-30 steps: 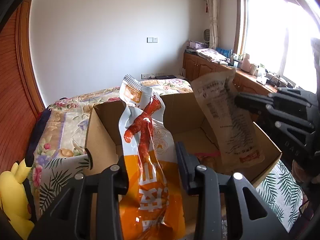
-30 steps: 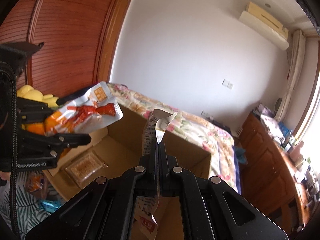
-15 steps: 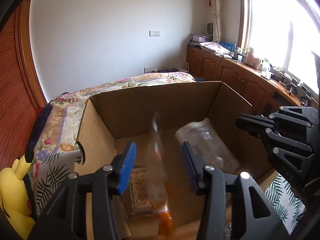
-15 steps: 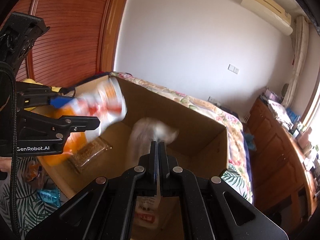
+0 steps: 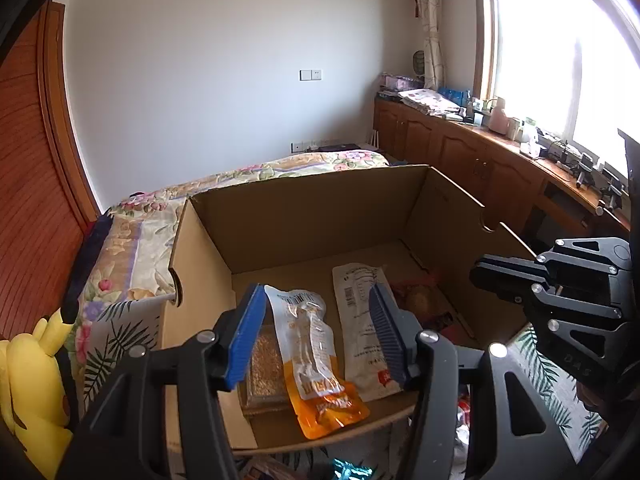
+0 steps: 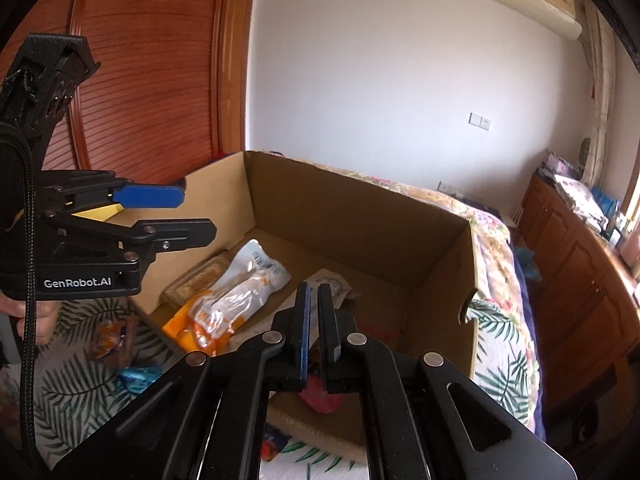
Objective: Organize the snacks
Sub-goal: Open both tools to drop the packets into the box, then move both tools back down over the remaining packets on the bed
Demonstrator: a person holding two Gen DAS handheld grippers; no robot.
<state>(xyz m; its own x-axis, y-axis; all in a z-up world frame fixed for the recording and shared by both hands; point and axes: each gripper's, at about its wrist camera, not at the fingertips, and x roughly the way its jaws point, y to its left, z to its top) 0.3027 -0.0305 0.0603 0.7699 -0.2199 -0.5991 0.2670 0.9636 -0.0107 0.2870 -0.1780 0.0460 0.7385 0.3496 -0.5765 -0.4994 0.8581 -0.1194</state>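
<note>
Changed: both pouches, a second ago held up above the box (image 5: 304, 216), now lie flat on its floor; neither hand-held gripper has anything between its fingers.
Orange pouch (image 5: 316, 360): on the box floor near the front wall, partly overlapping a clear pack of brown granules (image 5: 262, 364); its long axis runs front to back, orange end toward the near wall, white end with the barcode toward the far wall.
White pouch (image 5: 360, 320): just beside the orange one on its right, roughly parallel, printed back upward, red-marked end nearest the camera.
Other contents: a reddish packet (image 5: 420, 300) sits further right in the box; what it is I cannot tell, as it is partly hidden.
Left gripper (image 5: 320, 336): jaws opening, blue pads well apart, nothing between them; it hangs over the front of the box.
Right gripper (image 6: 314, 320): jaws drawn together, only a sliver of gap showing, empty; it points down into the box.
Meaning for task: two snacks look stowed, side by side.
Left to do: more wrappers (image 6: 116, 336) lie on the leaf-print bed cover (image 6: 72, 400) outside the box, likely next.
Surroundings: the box rests on the bed; a yellow plush (image 5: 32, 380) sits at its left.
</note>
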